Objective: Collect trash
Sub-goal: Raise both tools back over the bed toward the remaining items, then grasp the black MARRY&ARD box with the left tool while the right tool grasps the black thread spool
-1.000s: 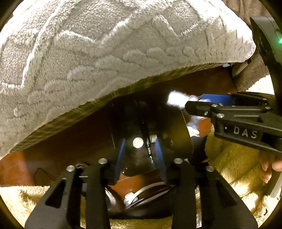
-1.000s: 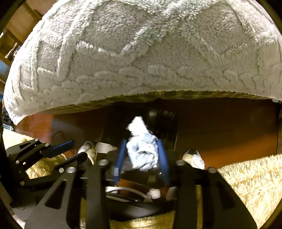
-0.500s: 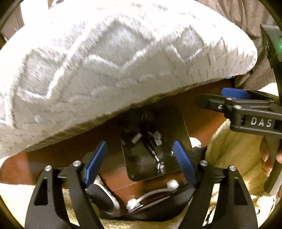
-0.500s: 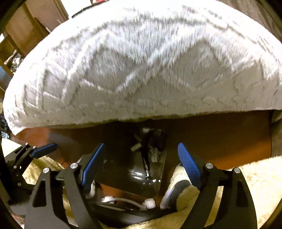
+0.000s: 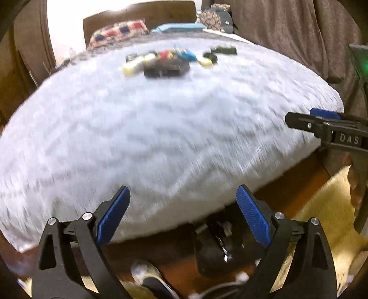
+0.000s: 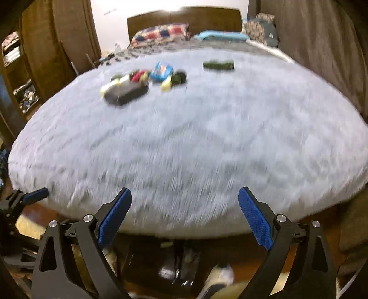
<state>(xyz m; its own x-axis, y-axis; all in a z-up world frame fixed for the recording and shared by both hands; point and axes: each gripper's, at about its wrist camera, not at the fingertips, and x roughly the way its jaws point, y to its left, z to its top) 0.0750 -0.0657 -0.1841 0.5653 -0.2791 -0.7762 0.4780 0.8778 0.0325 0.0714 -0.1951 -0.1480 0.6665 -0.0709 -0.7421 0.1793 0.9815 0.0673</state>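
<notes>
Item: litter pile [image 6: 142, 82] on the grey blanket [image 6: 195, 142], lying at my 11 o'clock, well ahead, long axis running left-right. I am holding right gripper [image 6: 184, 214] and left gripper [image 5: 181, 214] spread, empty; I judge neither clearly nearer.

Fluffy grey cloth blanket [image 6: 184, 142] covers the bed; headboard [image 6: 184, 20] is dark wood. Left tool [image 5: 182, 215] has matt black plastic arms, rough blue pads [image 5: 251, 217], shiny metal screws [image 5: 87, 216]. Glossy wooden floor [image 5: 296, 195], shaggy rug [image 5: 326, 207].
</notes>
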